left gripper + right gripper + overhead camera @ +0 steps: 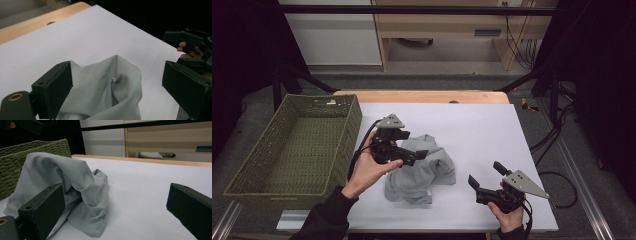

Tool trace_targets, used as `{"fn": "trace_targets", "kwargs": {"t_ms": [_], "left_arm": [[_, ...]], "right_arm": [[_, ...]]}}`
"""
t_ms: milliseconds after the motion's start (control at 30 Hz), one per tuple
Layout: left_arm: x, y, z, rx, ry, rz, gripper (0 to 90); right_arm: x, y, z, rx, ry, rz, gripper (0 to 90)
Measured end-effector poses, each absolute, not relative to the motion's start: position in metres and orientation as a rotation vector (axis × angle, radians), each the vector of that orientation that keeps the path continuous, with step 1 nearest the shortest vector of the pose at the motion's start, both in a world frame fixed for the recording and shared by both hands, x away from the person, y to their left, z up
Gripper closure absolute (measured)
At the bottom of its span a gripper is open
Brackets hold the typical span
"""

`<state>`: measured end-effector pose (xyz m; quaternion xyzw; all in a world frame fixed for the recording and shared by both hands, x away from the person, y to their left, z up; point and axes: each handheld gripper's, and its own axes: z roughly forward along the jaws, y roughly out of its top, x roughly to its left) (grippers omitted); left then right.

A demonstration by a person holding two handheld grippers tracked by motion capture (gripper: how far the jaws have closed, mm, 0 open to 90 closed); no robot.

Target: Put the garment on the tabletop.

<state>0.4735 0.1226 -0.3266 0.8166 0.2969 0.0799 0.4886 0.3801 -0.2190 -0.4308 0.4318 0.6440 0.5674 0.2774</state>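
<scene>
Here, crumpled grey cloth (pixel 422 169) at centre of white table (pixel 472 130), left gripper (pixel 414 157) over it with jaws apart and empty, right gripper (pixel 484 179) spread wide near right, green woven basket (pixel 292 145) far left, no legible writing.

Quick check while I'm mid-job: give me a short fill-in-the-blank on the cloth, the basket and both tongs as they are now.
1. The grey cloth lies crumpled on the ____ board.
2. The jaws of the left tongs stand ____ over the cloth.
3. The woven basket sits at the table's ____ side in the high view.
4. The right tongs hold ____.

Missing words: white; open; left; nothing
</scene>
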Motion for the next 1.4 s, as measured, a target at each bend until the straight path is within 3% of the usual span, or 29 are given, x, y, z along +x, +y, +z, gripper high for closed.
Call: {"fn": "trace_targets", "kwargs": {"t_ms": [867,1400], "left_arm": [[0.409,0.229,-0.382,1.746,0.799,0.347,3.6],[0.398,0.253,-0.398,1.688,0.854,0.4,2.7]], "right_arm": [[0.379,-0.222,-0.43,1.158,1.736,1.519,1.7],[0.376,-0.226,-0.432,1.17,1.736,1.519,1.7]]}}
